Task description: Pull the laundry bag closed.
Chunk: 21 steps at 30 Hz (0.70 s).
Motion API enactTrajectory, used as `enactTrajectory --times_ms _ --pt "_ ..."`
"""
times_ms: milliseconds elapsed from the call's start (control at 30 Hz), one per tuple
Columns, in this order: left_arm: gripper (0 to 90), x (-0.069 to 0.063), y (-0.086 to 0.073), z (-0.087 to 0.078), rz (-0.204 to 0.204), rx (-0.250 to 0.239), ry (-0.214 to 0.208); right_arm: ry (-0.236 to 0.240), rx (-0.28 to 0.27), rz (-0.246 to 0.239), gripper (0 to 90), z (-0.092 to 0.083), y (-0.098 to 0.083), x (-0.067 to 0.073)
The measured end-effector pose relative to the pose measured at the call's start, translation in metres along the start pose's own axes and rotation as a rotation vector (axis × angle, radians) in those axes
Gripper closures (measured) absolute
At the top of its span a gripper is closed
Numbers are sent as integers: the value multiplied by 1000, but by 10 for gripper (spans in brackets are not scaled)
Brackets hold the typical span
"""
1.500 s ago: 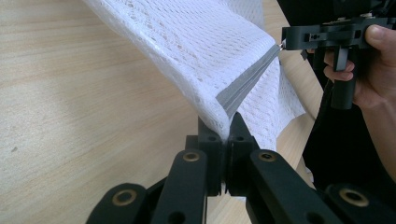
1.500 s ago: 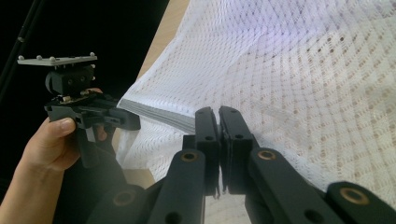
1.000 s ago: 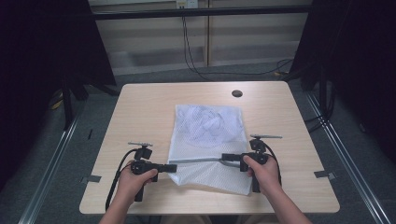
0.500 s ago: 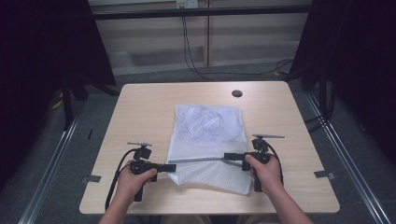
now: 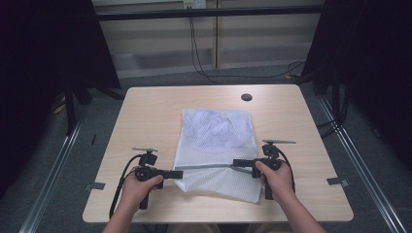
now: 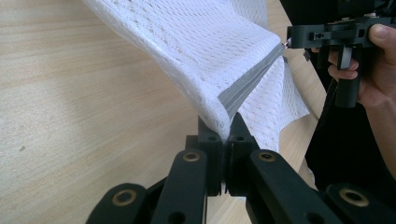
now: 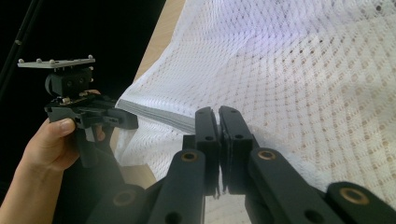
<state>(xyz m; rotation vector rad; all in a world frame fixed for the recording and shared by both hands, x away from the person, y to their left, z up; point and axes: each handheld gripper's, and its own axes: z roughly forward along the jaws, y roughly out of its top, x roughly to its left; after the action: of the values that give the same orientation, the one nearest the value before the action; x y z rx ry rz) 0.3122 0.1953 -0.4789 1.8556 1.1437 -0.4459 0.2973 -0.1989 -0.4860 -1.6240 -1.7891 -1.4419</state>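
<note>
The wooden bench (image 5: 145, 116) stood in a dark room. Near the person, the left tongs (image 6: 223, 128) and right tongs (image 7: 215, 122) each pinched the grey band (image 5: 206, 166) of the white mesh bag (image 5: 216, 131), which lay mid-bench. I judged that both should pull evenly, keeping the band taut.

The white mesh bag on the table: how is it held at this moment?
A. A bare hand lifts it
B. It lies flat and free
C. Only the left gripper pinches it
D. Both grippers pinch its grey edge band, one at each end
D: the left gripper and the right gripper are each shut on the grey edge band of the white mesh bag.
</note>
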Motion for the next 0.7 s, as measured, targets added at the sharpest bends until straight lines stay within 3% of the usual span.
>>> enactTrajectory --times_ms 67,100,567,700 --pt "878 2 0 -1 16 3 15 -9 1 -2 877 0 0 0" --pt "878 2 0 -2 -1 -5 10 -16 1 -4 877 -1 0 0" --pt "879 4 1 -4 7 -7 18 -7 -3 -1 877 -2 1 -2" --pt "878 5 1 -6 5 -7 37 -16 1 1 877 -2 0 -2"
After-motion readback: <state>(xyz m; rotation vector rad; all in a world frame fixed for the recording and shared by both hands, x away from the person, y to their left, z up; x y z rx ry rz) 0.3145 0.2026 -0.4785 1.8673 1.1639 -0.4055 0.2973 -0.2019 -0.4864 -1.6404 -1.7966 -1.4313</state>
